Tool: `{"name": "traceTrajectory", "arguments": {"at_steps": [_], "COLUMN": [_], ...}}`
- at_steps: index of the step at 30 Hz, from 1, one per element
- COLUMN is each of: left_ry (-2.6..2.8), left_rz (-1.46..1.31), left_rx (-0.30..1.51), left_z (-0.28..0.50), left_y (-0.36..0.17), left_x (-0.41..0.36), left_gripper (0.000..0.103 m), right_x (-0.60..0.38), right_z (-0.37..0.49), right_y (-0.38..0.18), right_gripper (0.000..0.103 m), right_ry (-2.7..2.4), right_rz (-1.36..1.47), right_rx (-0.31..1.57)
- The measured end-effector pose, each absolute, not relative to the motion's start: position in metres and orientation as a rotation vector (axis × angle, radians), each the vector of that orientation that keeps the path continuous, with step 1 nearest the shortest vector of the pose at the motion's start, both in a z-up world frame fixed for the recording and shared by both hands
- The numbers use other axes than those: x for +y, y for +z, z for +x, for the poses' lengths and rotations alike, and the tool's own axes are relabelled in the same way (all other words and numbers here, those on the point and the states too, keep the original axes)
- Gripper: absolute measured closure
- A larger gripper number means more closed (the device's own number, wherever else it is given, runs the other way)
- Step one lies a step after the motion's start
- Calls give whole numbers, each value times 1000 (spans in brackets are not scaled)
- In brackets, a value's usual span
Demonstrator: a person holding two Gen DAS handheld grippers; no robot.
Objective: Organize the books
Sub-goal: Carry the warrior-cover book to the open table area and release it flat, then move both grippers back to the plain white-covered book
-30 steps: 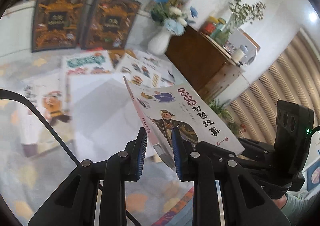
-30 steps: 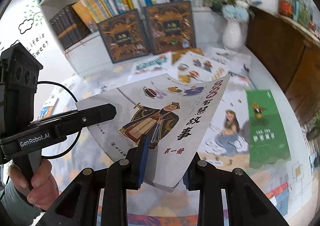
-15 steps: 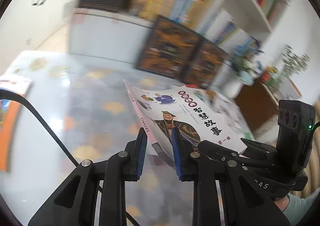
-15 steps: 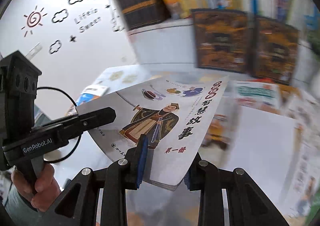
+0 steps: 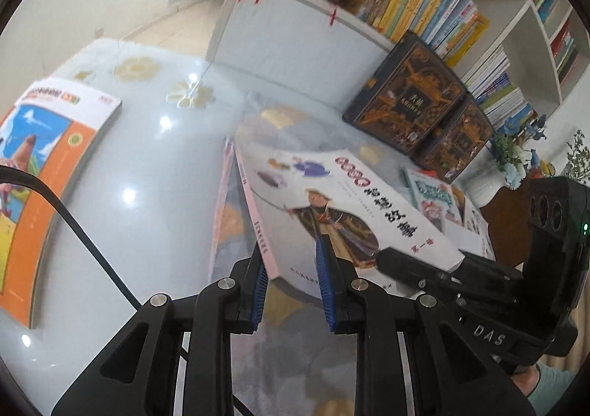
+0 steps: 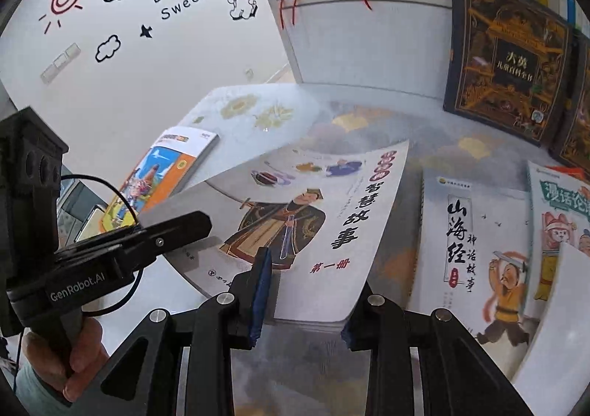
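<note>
White storybook [image 6: 317, 217], robed figure on cover: held tilted above the surface [image 5: 155, 165], pinched at its near edge by left tongs [image 5: 291, 283] and right tongs [image 6: 300, 300]. Orange-and-blue book [image 5: 40, 165]: flat at far left. Further books [image 6: 475, 253]: flat at right.

the lower corner of the storybook [image 6: 317, 231] sits behind the right gripper [image 6: 300, 300] fingers, so the pads' contact on its underside is hidden. beside the storybook, the orange book [image 5: 48, 172] is cut off by the left wrist picture's edge. right of the storybook, the cartoon book [image 6: 560, 231] runs out of the right wrist picture. behind the storybook, the shelf books [image 5: 416, 6] have spines too small to read. the storybook's title print is blurred in the left wrist view.
</note>
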State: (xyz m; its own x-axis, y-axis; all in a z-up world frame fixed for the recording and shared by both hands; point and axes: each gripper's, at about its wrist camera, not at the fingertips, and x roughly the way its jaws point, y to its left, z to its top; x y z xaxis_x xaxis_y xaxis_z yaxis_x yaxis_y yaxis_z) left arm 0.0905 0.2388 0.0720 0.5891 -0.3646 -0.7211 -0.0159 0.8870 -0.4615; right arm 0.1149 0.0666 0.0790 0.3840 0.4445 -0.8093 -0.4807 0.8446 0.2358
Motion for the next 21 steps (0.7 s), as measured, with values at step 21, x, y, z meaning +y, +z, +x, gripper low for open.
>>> {"name": "traceTrajectory", "arguments": {"at_steps": [21], "left_ry": [-74], "left_rz": [-334], "left_rx": [1040], "left_z": [40], "left_y": [60], "left_x": [236], "left_gripper": [76], "right_x": [-1], "right_z": [64], "right_y": [20], "right_gripper": [62], "right_ry": [524], "right_rz": [171], "right_rx": [1322]}}
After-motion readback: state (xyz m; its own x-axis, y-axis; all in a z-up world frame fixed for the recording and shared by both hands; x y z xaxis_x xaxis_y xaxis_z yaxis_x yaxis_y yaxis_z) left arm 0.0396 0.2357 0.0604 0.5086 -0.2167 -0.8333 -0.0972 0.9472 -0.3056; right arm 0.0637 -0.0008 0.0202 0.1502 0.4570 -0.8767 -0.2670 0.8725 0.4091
